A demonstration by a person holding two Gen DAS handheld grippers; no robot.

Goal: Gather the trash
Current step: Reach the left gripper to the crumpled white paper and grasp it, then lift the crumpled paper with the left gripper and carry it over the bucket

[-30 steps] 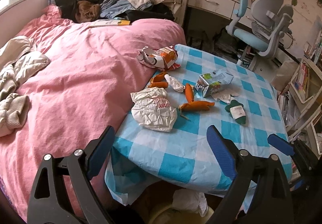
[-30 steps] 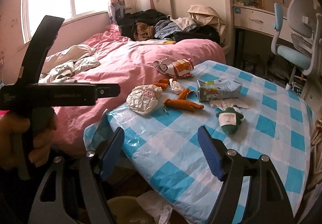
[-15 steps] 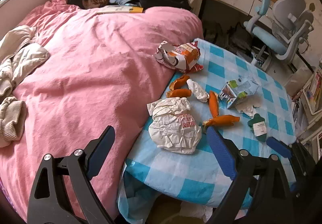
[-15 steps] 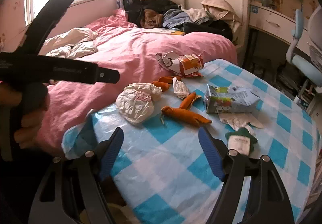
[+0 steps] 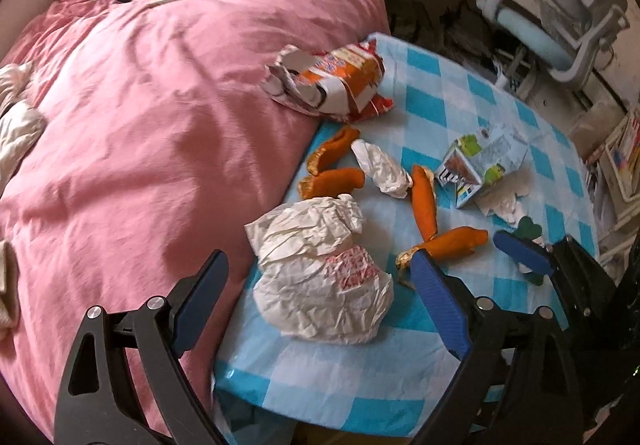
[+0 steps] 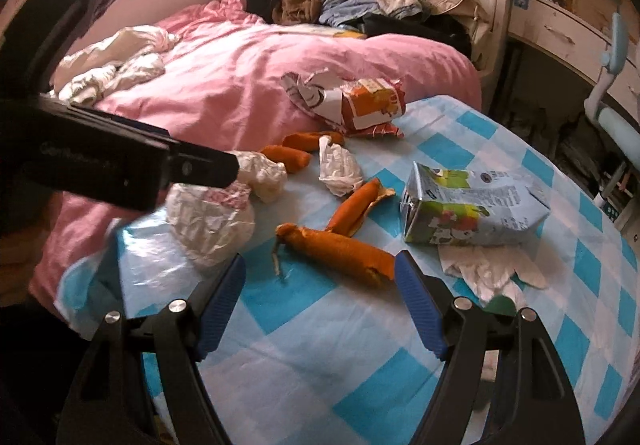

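**Trash all on the checked surface, nothing picked up yet**

Trash lies scattered over the near half of the blue-checked surface, which stands against the pink bed. We count a crumpled white wrapper nearest the edge, 4 orange peel pieces, a small wad of white tissue, a flattened juice carton lying on a torn napkin, an orange snack bag at the far edge beside the bed, and a dark green item we cannot identify.

Our left gripper hovers with its jaws spread wide to either side of the white wrapper, not touching it. Our right gripper hangs over the nearest peel, jaws spread and empty.

We judge the task barely begun: every piece we can see remains on the surface. No bin shows in either view.
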